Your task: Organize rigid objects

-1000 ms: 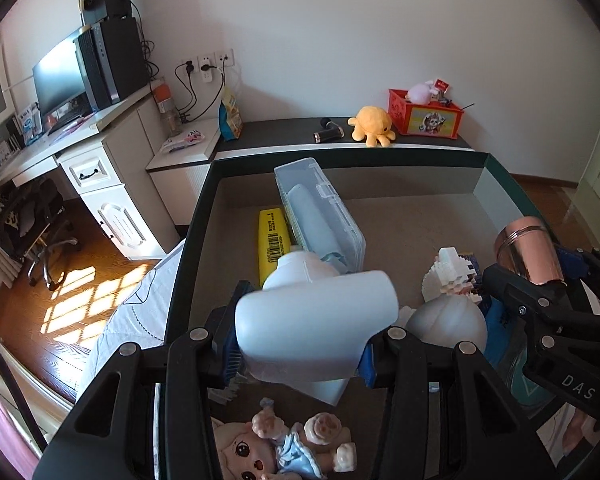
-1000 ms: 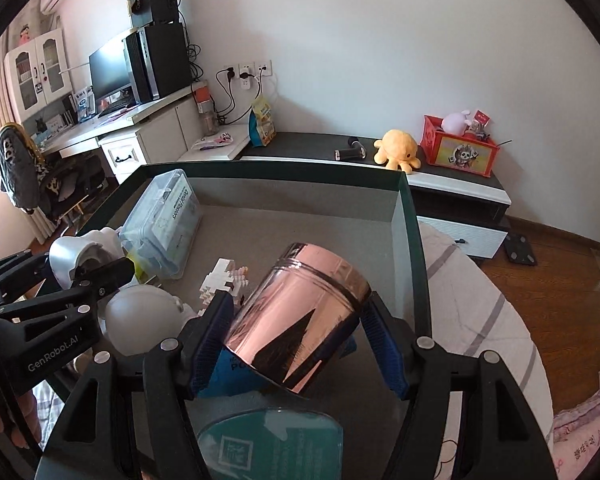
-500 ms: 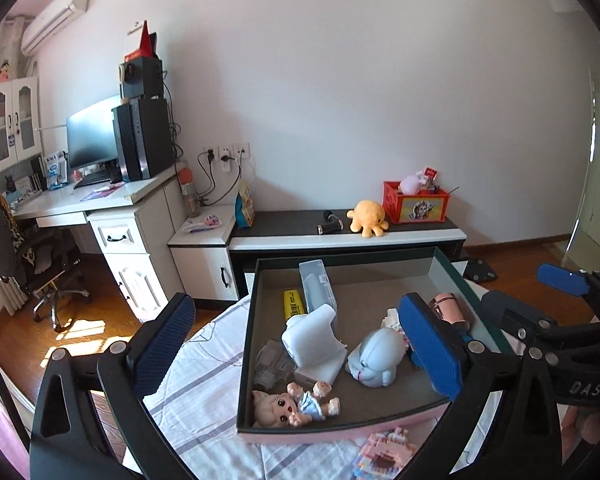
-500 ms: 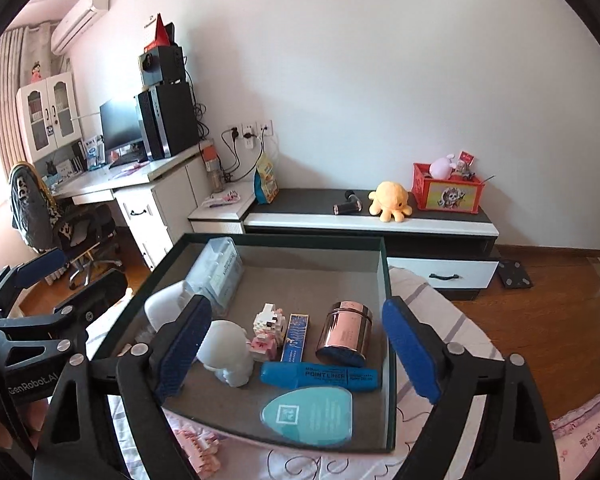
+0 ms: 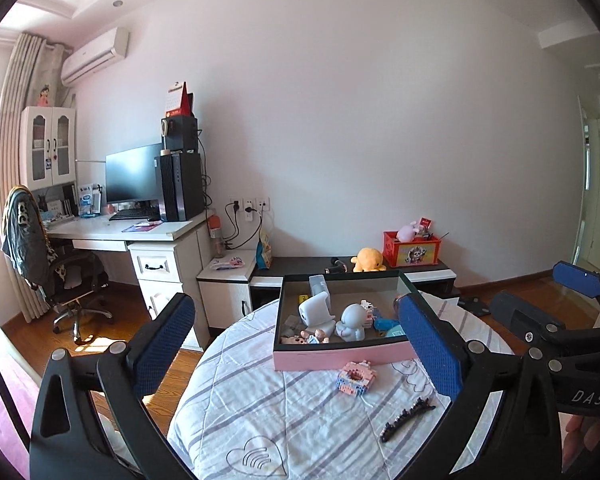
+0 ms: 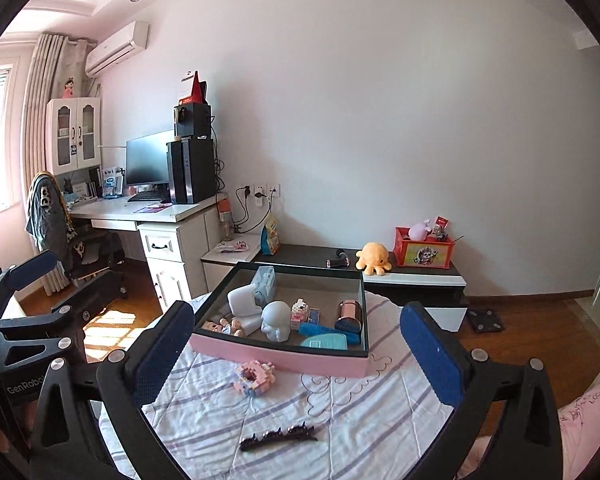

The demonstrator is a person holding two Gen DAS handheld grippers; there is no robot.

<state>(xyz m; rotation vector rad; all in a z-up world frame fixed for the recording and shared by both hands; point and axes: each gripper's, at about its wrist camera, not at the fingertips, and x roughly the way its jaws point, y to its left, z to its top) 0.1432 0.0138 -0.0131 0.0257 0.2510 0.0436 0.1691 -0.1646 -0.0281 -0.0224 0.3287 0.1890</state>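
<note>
A pink-walled tray [image 5: 340, 356] [image 6: 284, 358] with a dark rim sits on the striped bed cover. It holds a white blocky object [image 5: 314, 309] [image 6: 242, 300], a pale round figure [image 5: 352, 320] [image 6: 277, 320], a rose-gold cylinder [image 6: 349, 312], a doll [image 6: 222, 326], a clear box [image 6: 265, 282] and other small items. A pink brick toy [image 5: 356, 376] [image 6: 255, 376] and a black hair clip [image 5: 406, 424] [image 6: 278, 436] lie on the cover in front of the tray. My left gripper [image 5: 300, 356] and right gripper [image 6: 296, 360] are both open and empty, held well back above the bed.
A white desk [image 5: 140, 236] with monitor and office chair [image 5: 60, 280] stands at the left. A low dark cabinet [image 5: 340, 268] with a yellow plush [image 5: 367, 259] and red box [image 5: 412, 248] runs along the wall. Wooden floor surrounds the bed.
Both grippers let go, the left of the white blocky object and the right of the rose-gold cylinder, leaving them in the tray. Both opened and pulled far back and up from the tray.
</note>
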